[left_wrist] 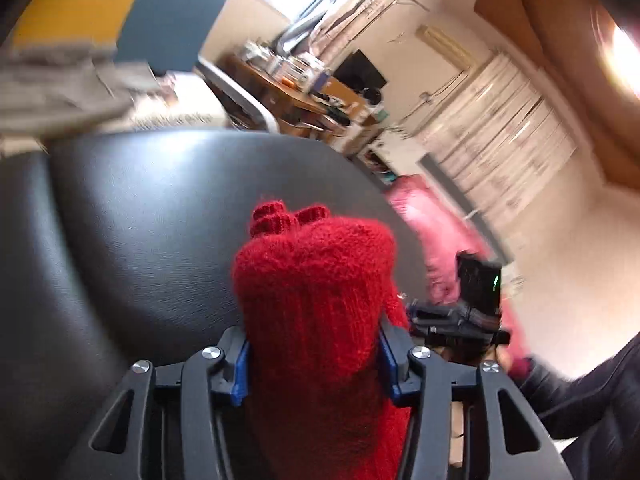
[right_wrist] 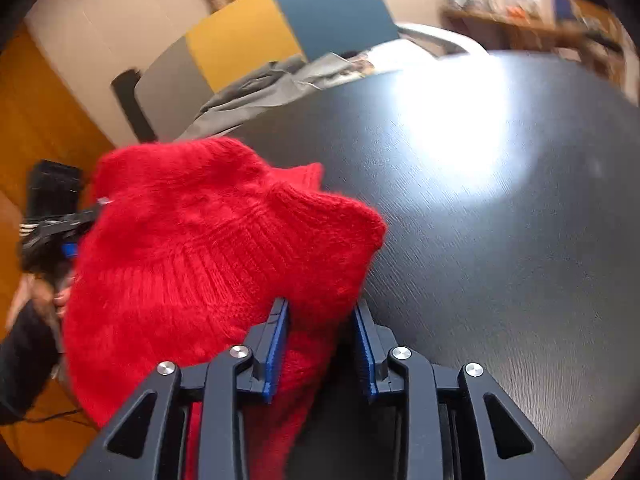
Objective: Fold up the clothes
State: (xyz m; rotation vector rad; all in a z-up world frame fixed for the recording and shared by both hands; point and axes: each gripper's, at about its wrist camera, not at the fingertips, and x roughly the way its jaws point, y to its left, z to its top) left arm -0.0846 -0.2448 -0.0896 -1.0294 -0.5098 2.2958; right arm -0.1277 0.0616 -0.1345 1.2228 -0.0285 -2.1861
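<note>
Red knit sweater, bunched lengthwise, runs forward from the left gripper, fingers clamped on it. Right gripper fingers pinch its hem over the black tabletop.

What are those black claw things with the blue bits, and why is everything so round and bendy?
Those claws are grabbing tools that a person holds, one in each hand. A tiny camera sits on each and bends the picture. The left gripper camera sees a bunched part of a red knitted sweater filling its blue fingers. The right gripper camera sees more of the same sweater, with a fold between its fingers. Below is a dark table. A grey cloth lies at the far edge.
</note>
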